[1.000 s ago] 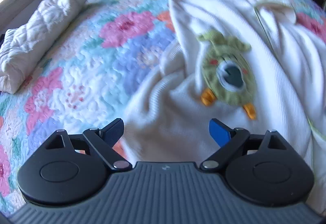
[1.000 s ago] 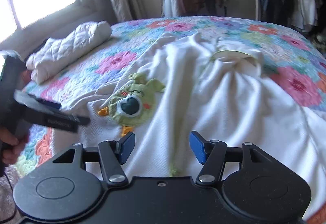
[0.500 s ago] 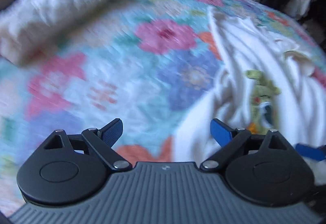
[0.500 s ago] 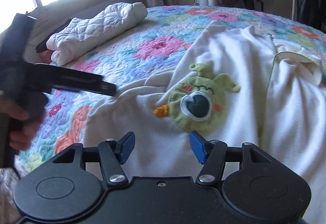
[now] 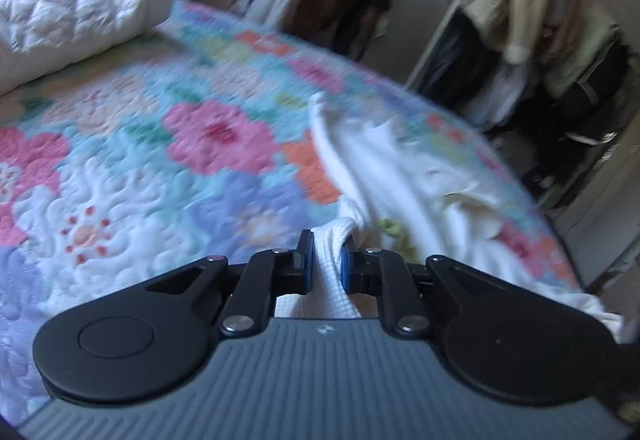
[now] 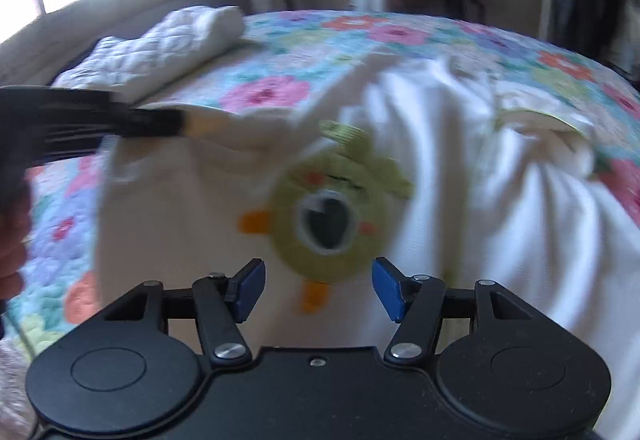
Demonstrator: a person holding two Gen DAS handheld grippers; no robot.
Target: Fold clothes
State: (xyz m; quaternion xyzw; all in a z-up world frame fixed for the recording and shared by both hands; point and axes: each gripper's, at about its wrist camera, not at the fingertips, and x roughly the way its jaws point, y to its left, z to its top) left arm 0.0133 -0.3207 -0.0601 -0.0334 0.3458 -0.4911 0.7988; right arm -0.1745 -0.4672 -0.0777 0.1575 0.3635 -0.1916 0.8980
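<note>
Cream ribbed garment [image 6: 460,167], green monster patch [image 6: 328,215], rumpled on floral quilt [image 6: 280,39].

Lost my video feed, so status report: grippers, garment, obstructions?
Left gripper just closed, pinching the white garment edge. Right gripper open, empty, above the green patch. Folded white quilt well aside.

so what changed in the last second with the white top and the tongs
The left tongs swung over to the white top's edge, and their jaws have just been closing; they now pinch a fold of it, which the right wrist view shows lifted. The right tongs moved in nearer the green patch, still open and empty. The floral quilt and rolled white bedding stayed put.
</note>
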